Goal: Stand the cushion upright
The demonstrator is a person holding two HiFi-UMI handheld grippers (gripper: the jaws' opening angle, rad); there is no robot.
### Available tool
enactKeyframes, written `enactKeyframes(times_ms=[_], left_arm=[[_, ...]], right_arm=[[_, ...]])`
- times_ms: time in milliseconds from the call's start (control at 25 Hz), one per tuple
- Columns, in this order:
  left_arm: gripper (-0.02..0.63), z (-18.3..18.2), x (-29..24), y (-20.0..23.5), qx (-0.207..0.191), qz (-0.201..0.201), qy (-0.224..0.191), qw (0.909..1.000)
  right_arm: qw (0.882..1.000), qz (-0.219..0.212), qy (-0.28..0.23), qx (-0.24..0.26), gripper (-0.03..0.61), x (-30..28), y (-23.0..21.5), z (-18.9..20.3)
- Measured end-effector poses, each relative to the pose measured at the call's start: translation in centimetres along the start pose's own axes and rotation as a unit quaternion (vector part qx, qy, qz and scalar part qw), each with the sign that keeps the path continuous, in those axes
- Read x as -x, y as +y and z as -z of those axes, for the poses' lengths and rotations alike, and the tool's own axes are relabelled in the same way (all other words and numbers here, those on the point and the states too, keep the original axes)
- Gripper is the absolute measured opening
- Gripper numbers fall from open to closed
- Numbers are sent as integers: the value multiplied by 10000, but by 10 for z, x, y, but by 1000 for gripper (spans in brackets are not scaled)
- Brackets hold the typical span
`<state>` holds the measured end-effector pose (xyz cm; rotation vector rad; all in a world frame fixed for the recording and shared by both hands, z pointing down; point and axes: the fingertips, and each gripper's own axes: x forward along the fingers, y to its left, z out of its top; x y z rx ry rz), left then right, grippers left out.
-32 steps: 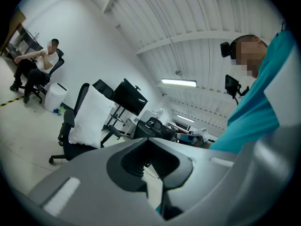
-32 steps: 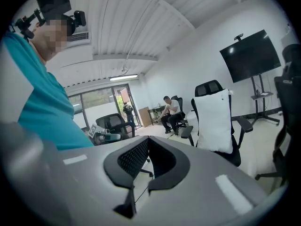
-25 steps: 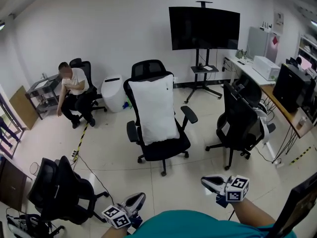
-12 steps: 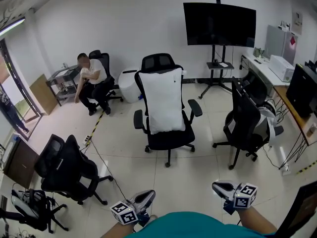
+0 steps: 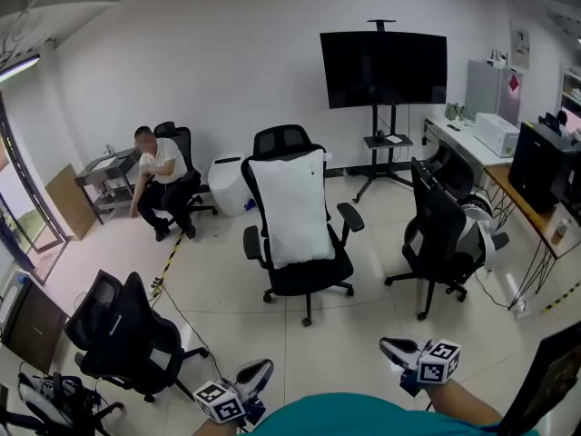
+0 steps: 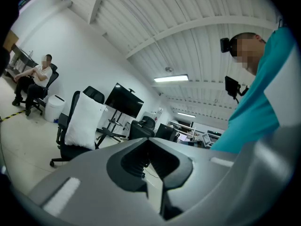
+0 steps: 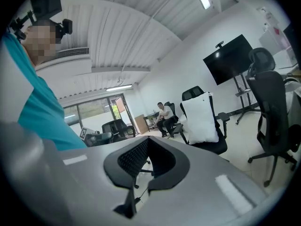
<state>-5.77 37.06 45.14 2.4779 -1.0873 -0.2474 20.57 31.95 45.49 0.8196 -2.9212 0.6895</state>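
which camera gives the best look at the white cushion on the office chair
The head view: the whole rectangular white cushion faces the camera, upright against the black office chair. The left gripper view shows it small and from the side; the right gripper view shows it small and far off.

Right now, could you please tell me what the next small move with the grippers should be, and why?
Probably none toward the cushion: it already stands upright against the backrest of the black chair. Both the left gripper and the right gripper are shut, empty and well short of it, so I would simply hold them back.
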Motion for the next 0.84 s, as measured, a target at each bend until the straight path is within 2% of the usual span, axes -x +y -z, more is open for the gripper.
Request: enactKeyframes(times_ms=[240, 840], left_arm=[[12, -6, 25, 20, 64, -71, -108, 9999], [12, -7, 38, 26, 175, -107, -231, 9995]], right_arm=[[9995, 101, 23, 283, 0, -21, 16, -3], [9989, 172, 21, 436, 0, -20, 26, -5]])
